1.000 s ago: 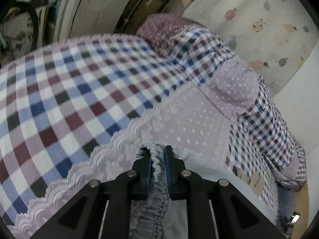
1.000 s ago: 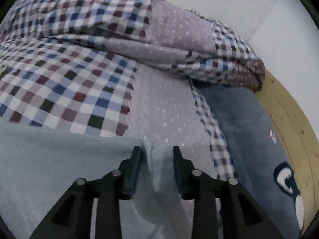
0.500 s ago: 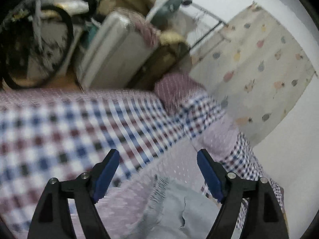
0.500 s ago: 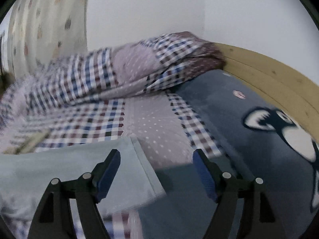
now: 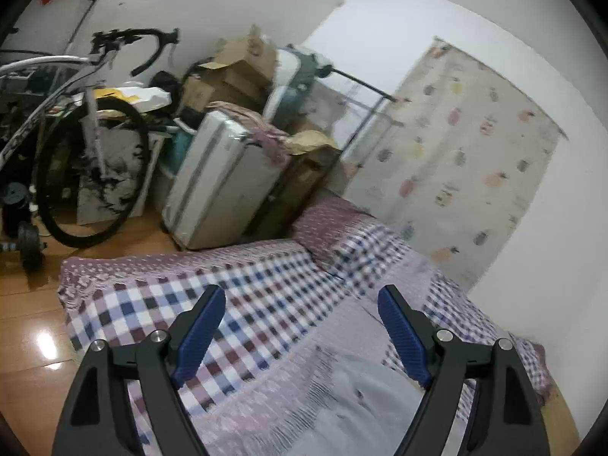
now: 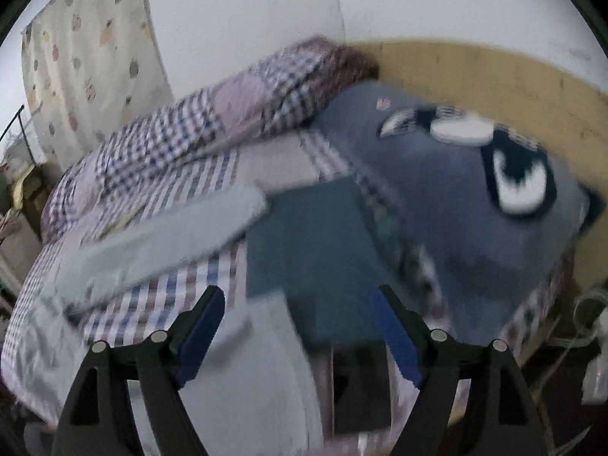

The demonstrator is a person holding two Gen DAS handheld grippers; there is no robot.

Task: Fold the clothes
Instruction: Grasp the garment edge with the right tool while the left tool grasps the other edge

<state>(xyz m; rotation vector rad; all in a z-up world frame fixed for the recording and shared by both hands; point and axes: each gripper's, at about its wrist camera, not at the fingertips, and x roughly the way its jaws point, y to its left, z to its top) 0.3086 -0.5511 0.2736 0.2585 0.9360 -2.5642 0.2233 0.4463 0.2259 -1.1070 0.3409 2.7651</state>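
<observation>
Beyond the bed's checked cover (image 5: 243, 304) stand a bicycle (image 5: 91, 174), a pale suitcase (image 5: 224, 186) and cardboard boxes (image 5: 231, 72) on wooden floor. Both the left gripper (image 5: 300, 326) and right gripper (image 6: 298, 323) gape wide, empty. Pale blue clothing (image 6: 167, 243) lies flat on the cover beside a grey pillow (image 6: 456, 197).

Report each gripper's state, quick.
Left gripper: open, holding nothing, above the pale garment.
Right gripper: open, holding nothing.

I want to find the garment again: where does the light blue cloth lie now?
The light blue cloth lies on the checked bedspread, left of the dark grey cartoon blanket in the right wrist view.
</observation>
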